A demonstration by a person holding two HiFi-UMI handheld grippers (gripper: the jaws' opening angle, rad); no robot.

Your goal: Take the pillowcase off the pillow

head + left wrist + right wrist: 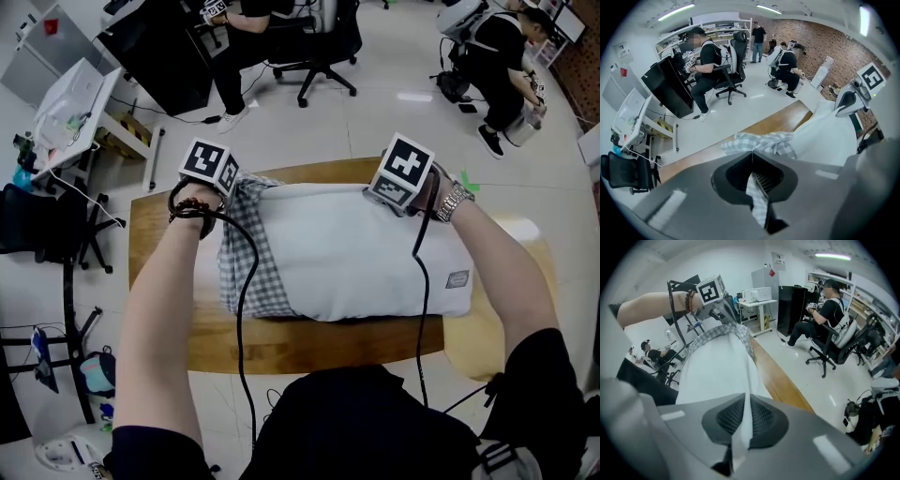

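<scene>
The person wears a black short-sleeved top [375, 422], a dark bead bracelet [192, 206] on the left wrist and a silver metal watch band [455, 200] on the right. The left gripper [752, 154] and right gripper [743, 397] are grey, with dark ribbed jaws. Each carries a white marker cube [208, 165] printed with black squares, and a black cable [246, 309] hangs from each.

The right gripper [744, 404] is pinching a fold of the white pillow [717, 371], jaws pressed together on the cloth. The pillow is stretching away toward eleven o'clock, where the left gripper [730, 323] is meeting the bunched checkered pillowcase [719, 332]. A wooden table [780, 385] is running along at three o'clock.
</scene>
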